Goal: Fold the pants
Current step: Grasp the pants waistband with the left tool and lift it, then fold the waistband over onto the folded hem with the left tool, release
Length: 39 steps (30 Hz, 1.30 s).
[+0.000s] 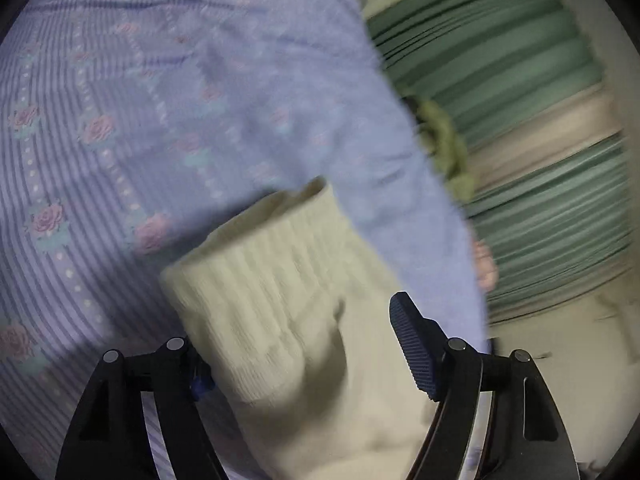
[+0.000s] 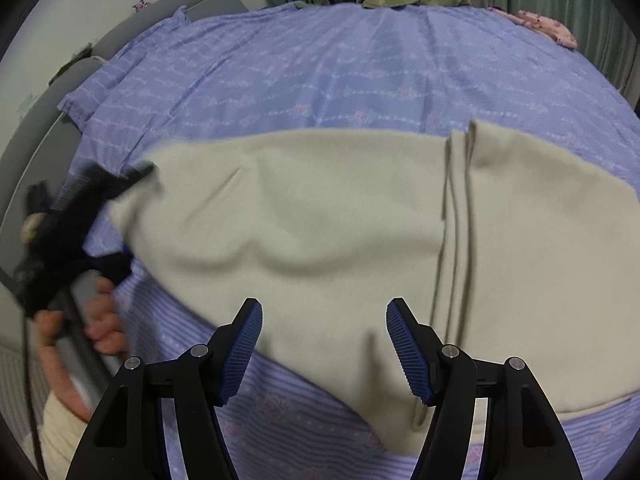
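Two grippers: your left gripper seems to pinch the pants cuff, lifting it over the bed to fold; your right gripper hovers wide open.

no readable text, labels, brands or numbers in either view; bedsheet ahead of the tongs has only a printed rose-and-stripe pattern, no lettering; pants plain, no visible tag; left view motion-blurred, nothing legible
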Each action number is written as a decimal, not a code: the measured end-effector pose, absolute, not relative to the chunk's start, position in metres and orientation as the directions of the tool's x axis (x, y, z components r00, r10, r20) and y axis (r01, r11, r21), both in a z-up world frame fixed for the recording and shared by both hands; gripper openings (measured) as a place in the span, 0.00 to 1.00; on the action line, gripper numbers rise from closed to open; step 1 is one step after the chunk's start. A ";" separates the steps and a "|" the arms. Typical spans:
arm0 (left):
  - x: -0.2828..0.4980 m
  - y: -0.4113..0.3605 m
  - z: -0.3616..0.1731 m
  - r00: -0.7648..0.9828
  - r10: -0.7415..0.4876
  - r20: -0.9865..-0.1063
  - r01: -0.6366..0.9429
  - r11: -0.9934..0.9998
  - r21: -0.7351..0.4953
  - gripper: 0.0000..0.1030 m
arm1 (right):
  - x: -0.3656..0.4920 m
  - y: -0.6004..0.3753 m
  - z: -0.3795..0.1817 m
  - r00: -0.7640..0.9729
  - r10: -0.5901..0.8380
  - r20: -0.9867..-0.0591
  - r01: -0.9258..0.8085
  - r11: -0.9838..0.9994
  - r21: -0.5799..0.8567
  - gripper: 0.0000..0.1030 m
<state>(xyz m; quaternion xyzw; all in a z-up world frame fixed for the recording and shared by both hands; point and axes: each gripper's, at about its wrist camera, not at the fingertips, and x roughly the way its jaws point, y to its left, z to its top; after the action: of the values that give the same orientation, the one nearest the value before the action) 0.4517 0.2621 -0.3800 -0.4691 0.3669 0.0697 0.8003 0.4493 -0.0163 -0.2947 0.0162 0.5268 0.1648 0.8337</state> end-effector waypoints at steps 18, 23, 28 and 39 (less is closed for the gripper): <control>0.437 0.148 -0.205 0.775 0.002 -0.632 -0.270 0.905 -0.328 0.25 | 0.441 -0.110 -0.233 0.497 0.296 -0.816 -0.168 0.955 0.244 0.64; 0.450 0.079 -0.159 0.805 0.031 -0.593 -0.176 0.966 -0.188 0.24 | 0.429 -0.170 -0.204 0.547 0.266 -0.794 -0.100 0.962 0.254 0.64; 0.457 -0.005 -0.131 0.826 -0.026 -0.563 -0.044 0.993 -0.111 0.24 | 0.415 -0.239 -0.185 0.586 0.239 -0.774 -0.027 0.961 0.276 0.64; 0.472 -0.198 -0.148 0.751 -0.051 -0.658 0.106 0.993 0.044 0.23 | 0.388 -0.363 -0.177 0.614 0.206 -0.762 0.062 0.950 0.307 0.64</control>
<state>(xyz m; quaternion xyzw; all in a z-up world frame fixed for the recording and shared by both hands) 0.4716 -0.1977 -0.1477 0.0393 0.3504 -0.0420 0.9348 0.3881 -0.3628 -0.1765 0.1530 0.4373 0.0407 0.8853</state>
